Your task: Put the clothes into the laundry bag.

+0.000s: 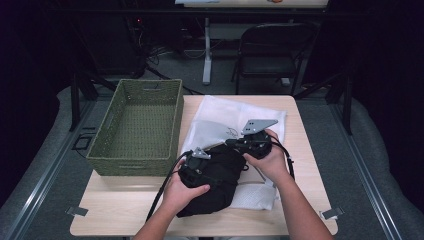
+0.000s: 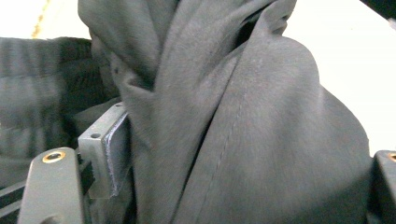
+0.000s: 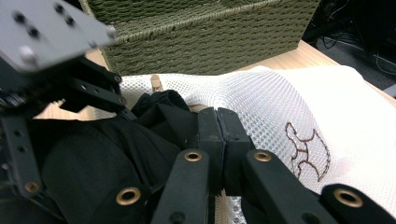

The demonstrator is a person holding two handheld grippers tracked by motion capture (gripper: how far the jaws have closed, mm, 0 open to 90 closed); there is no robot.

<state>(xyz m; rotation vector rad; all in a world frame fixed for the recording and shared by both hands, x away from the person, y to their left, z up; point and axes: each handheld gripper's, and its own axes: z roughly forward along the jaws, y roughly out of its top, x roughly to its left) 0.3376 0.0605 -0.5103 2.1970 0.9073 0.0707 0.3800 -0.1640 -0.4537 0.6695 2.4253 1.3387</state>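
Two grippers are worked over one dark garment (image 1: 215,180) at the near middle of the table (image 1: 295,210). Far left on the table, a green woven basket (image 1: 137,127) is seen, just beside the white mesh bag (image 1: 225,112). The bag is spread flat under and behind the garment, with a small brown outline figure (image 3: 308,149) stitched on it.

Left gripper (image 1: 192,167): held in the left hand (image 1: 182,192), set against the left upper side of the garment. In the left gripper view its jaws are seen well apart, with a thick fold of grey-black fabric (image 2: 224,130) bunched between them; one pad (image 2: 116,154) is seen at the fabric's edge, no clamping is visible.

Right gripper (image 3: 218,135): held in the right hand (image 1: 272,160) at the garment's upper right edge, where the bag mouth lies. Its jaws are pressed together; in the right gripper view the tips sit at the junction of black cloth and white mesh. Whether a thin layer is pinched between them cannot be told.

Garment position: mostly on top of the bag, its near end hanging over bare table.
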